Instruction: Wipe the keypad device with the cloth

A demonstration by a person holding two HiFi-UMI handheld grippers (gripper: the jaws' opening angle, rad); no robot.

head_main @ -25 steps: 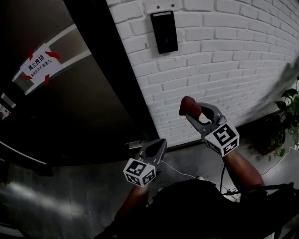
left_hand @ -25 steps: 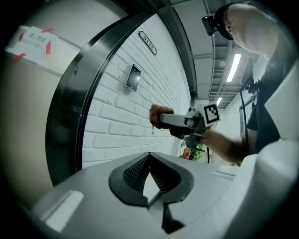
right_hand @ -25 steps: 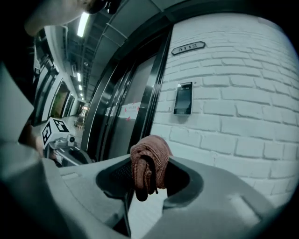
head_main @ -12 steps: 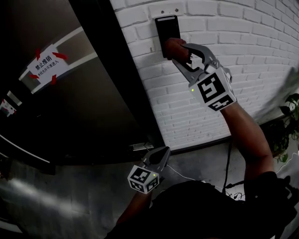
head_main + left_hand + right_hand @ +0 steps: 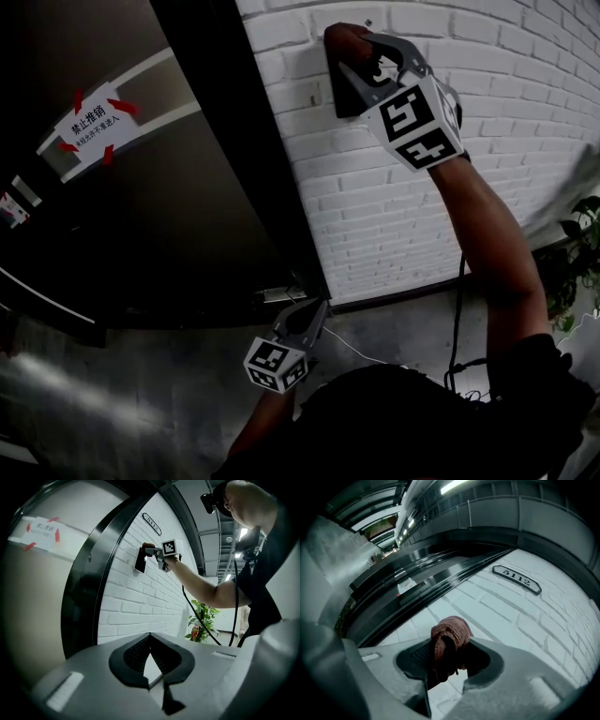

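The black keypad device (image 5: 343, 95) hangs on the white brick wall, its upper part hidden behind my right gripper (image 5: 360, 49). That gripper is raised to the device and shut on a bunched reddish-brown cloth (image 5: 343, 37), which lies against the device's top. The right gripper view shows the cloth (image 5: 451, 634) pinched between the jaws, with brick behind it. From the left gripper view, the device (image 5: 139, 560) and the cloth (image 5: 147, 545) show far off on the wall. My left gripper (image 5: 315, 313) hangs low near the door's foot, shut and holding nothing.
A dark door with a white notice taped in red (image 5: 89, 122) stands left of the wall. A number plate (image 5: 516, 579) sits higher on the brick. A potted plant (image 5: 574, 267) is at the right, and a thin white cable (image 5: 375, 352) lies on the floor.
My right gripper has risen with the cloth from mid-wall height up to the keypad device's top. The left gripper has stayed low, nearly still.
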